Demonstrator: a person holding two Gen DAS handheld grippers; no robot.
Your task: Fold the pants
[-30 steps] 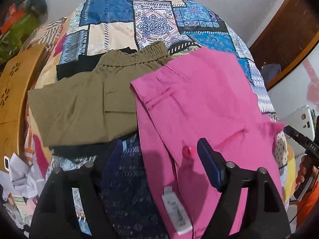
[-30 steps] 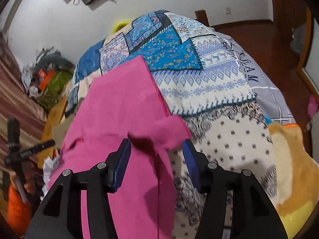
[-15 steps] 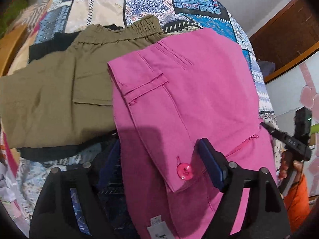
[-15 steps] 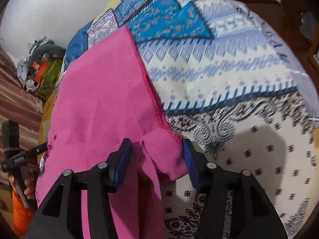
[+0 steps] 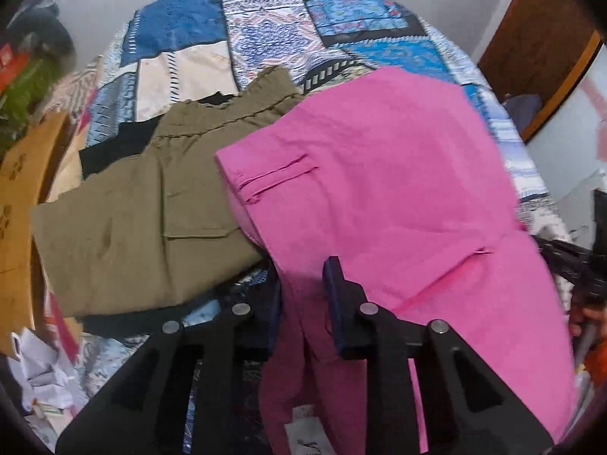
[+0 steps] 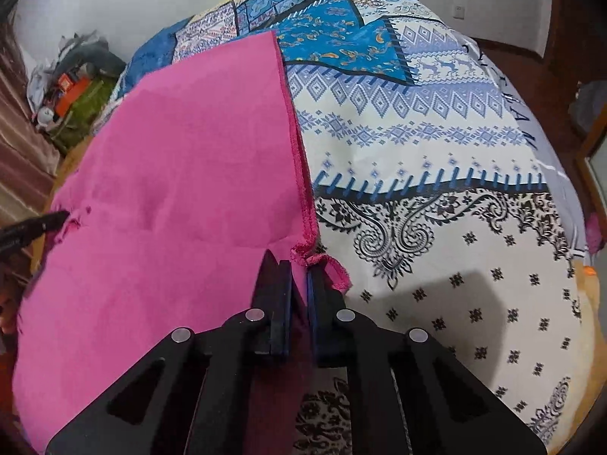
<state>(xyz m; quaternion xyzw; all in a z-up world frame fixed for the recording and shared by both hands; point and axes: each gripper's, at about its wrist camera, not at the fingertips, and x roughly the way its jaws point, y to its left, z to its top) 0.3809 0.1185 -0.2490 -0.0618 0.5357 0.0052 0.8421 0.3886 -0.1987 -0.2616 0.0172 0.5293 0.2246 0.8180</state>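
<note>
My right tool (image 6: 299, 276) is clamped tight on the pink pants (image 6: 182, 174), its two fingers pressed together on the serged edge where the fabric bunches into a small curl just ahead of the tips. From this view the pants spread up and to the left of my grip as one broad flat panel, their right edge running straight toward the far side of the bed (image 6: 436, 151), whose patchwork cover lies bare to the right of that edge.

My left tool (image 5: 301, 295) has pink cloth between its fingers, and the pads sit close on a hanging fold of the pants (image 5: 379, 197); I take it as gripping that fold, though the view is a little blurred. A welt pocket shows near the pants' left edge, and a white label (image 5: 307, 436) hangs from the fabric below my grip.

The pants lie across the middle of the bed (image 5: 182, 30), toward its right side, and their left edge overlaps the olive shorts (image 5: 132, 212) that lie beside them. The shorts have a gathered elastic waistband at the far end and rest on a dark garment (image 5: 114, 148) that shows past their edges. Past the bed's left edge stands a tan wooden board (image 5: 19, 197), with crumpled paper (image 5: 41, 375) below it.
</note>
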